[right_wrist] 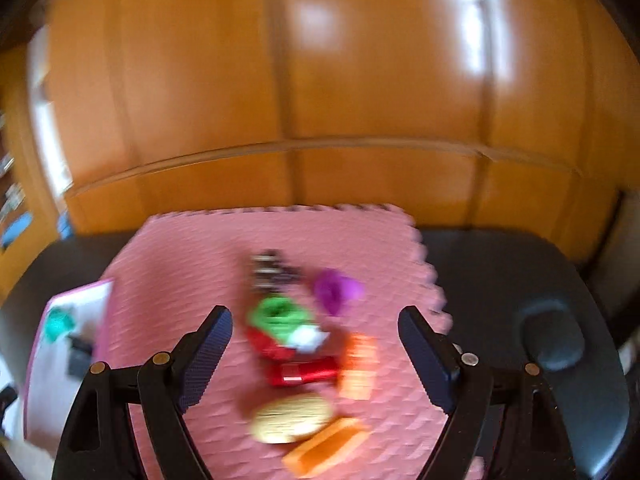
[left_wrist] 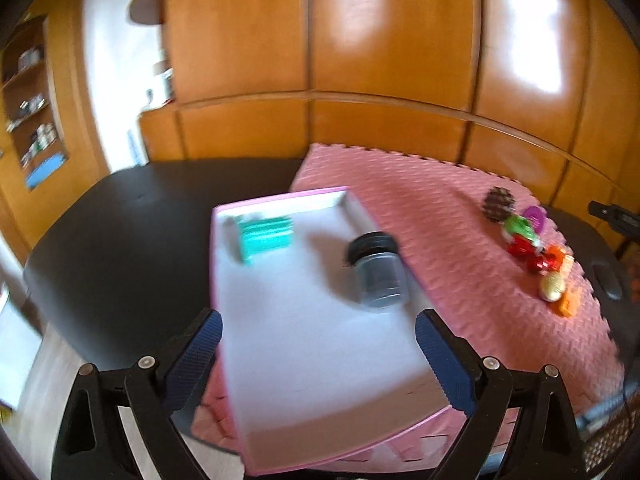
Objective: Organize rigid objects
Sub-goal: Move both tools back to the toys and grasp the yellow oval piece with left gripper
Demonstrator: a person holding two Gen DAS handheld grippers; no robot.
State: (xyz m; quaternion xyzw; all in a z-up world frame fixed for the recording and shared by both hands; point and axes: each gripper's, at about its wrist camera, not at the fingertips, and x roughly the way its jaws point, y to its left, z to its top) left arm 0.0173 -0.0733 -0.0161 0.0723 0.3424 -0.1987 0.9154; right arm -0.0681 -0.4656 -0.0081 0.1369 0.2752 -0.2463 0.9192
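Note:
A white tray with a pink rim lies on a pink foam mat. It holds a teal block and a dark jar lying on its side. My left gripper hangs open over the tray's near half, holding nothing. My right gripper is open above a cluster of small toys, with nothing between its fingers. That view is blurred. The cluster has a dark spiky piece, a purple piece, a green one, a red one, an orange block, a yellowish oval and a second orange block.
The mat covers part of a dark table, backed by wooden cabinet doors. A dark oval object sits on the table right of the mat. Open shelves stand at the far left. In the right wrist view the tray sits at the left edge.

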